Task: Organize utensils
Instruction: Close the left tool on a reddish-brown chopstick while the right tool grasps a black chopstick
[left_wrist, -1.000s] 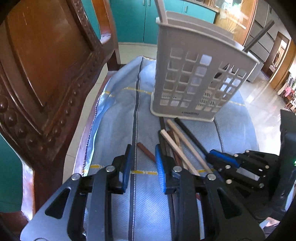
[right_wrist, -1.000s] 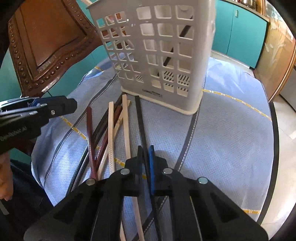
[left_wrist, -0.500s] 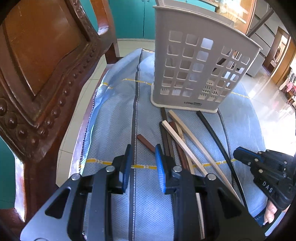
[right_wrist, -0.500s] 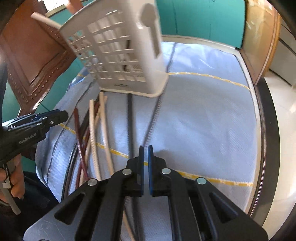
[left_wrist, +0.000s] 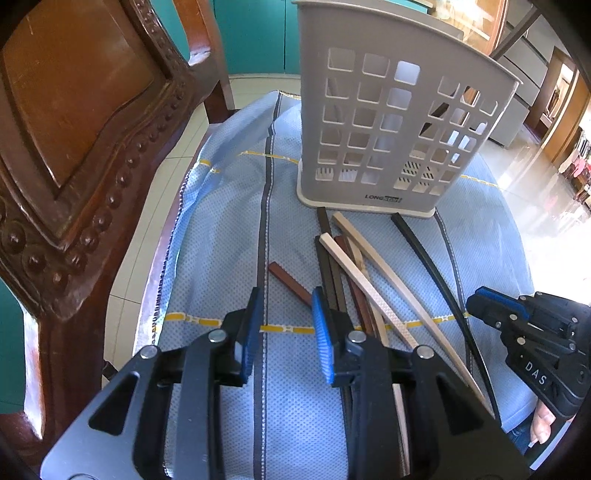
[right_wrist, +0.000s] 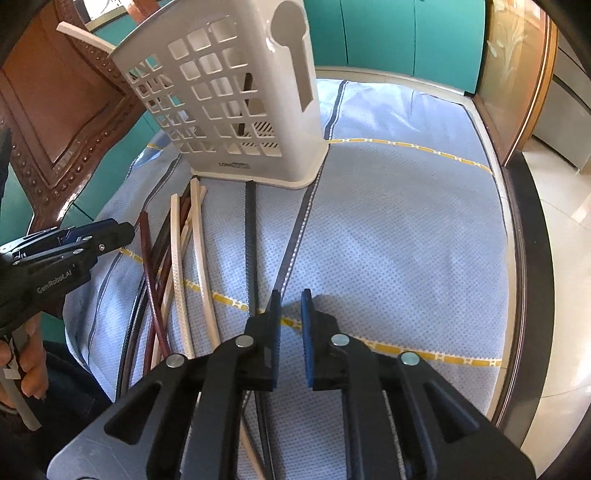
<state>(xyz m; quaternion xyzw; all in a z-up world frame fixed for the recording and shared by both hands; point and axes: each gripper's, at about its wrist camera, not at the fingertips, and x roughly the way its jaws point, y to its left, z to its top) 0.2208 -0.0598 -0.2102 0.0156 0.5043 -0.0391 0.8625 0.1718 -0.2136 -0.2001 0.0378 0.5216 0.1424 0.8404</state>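
Note:
A white slotted utensil holder (left_wrist: 399, 122) stands on the blue cloth, with a black and a cream chopstick inside it; it also shows in the right wrist view (right_wrist: 236, 99). Several loose chopsticks lie in front of it: cream ones (left_wrist: 373, 266), dark brown ones (left_wrist: 328, 258), a reddish one (left_wrist: 290, 282) and a black one (left_wrist: 428, 258). My left gripper (left_wrist: 284, 332) is open and empty above the cloth, left of the pile. My right gripper (right_wrist: 290, 332) is open and empty, just right of the black chopstick (right_wrist: 251, 236). The right gripper also shows in the left wrist view (left_wrist: 480, 306).
A carved wooden chair back (left_wrist: 74, 129) stands close on the left. The table's dark rim (right_wrist: 517, 221) runs along the right. Teal cabinets (right_wrist: 399, 37) stand behind. The blue cloth (right_wrist: 399, 229) covers the table.
My right gripper's jaws have opened from shut and it has drawn back to the right of the chopsticks. The black chopstick lies on the cloth. The left gripper has barely moved.

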